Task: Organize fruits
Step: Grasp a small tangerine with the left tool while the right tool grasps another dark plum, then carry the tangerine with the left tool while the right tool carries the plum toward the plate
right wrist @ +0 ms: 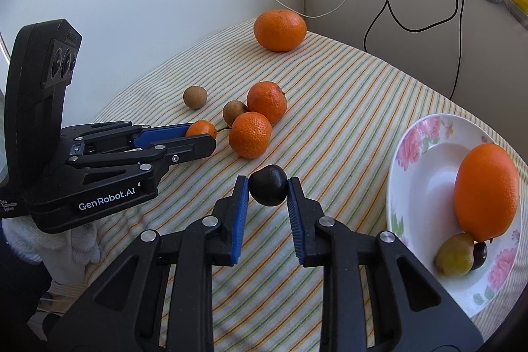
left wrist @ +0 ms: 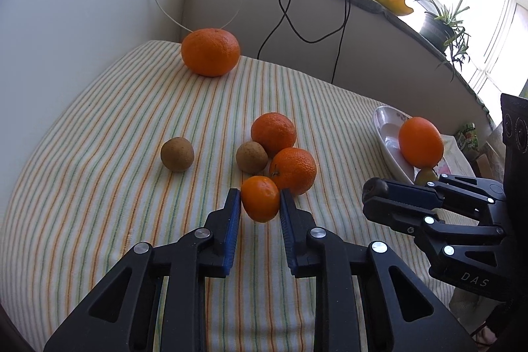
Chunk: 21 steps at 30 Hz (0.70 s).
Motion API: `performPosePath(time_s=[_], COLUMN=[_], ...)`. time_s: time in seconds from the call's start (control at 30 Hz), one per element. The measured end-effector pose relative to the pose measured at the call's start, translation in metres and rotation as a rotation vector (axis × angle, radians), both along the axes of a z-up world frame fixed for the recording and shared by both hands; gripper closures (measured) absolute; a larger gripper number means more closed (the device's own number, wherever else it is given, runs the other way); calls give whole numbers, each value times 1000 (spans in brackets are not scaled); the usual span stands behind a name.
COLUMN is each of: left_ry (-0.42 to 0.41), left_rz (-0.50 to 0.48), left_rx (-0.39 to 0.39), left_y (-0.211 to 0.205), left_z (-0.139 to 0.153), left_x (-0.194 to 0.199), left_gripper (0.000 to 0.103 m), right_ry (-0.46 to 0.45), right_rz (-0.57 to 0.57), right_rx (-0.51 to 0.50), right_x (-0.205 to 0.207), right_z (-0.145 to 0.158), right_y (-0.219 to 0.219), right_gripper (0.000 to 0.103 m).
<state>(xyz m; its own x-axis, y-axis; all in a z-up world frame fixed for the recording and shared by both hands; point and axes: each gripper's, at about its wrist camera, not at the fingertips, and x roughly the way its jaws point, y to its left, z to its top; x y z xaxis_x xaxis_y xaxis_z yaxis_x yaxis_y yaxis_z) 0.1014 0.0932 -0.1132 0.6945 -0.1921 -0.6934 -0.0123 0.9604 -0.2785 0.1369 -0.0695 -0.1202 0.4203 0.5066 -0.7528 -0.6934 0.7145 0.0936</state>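
My left gripper (left wrist: 260, 199) is shut on a small orange tangerine (left wrist: 260, 203), also seen as the tangerine (right wrist: 200, 128) in the right wrist view. My right gripper (right wrist: 268, 189) is shut on a small dark round fruit (right wrist: 268, 189), held just above the cloth; the right gripper (left wrist: 374, 188) shows at the right of the left wrist view. Two tangerines (left wrist: 293, 170) (left wrist: 273, 133) and a brown kiwi (left wrist: 251, 157) lie clustered ahead of the left gripper. Another kiwi (left wrist: 177, 154) lies apart to the left. A big orange (left wrist: 210, 51) sits at the far edge.
A flowered white plate (right wrist: 415, 167) at the right holds a large orange (right wrist: 485, 190), a yellow-green fruit (right wrist: 454, 254) and a dark fruit (right wrist: 480, 251). Black and white cables (left wrist: 287, 12) hang over the wall behind the striped cloth (left wrist: 99, 127). A potted plant (left wrist: 442, 22) stands on the sill.
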Motion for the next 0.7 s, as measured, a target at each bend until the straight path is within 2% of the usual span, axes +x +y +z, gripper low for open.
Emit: performPosePath(time_s=[0.37,0.7], left_ry=[-48,-58], left_rz=[-69,-163], left_rx=[-22,-41], left_y=[-32,-81], left_z=[21,27], left_x=[0,16], left_gripper=[81,81], right_ry=[-32,-44], right_rz=[-65,-140], right_rx=[47,65], right_x=[-3,17], right_z=[23,36], right_y=[-53,-92], right_gripper=[78,78])
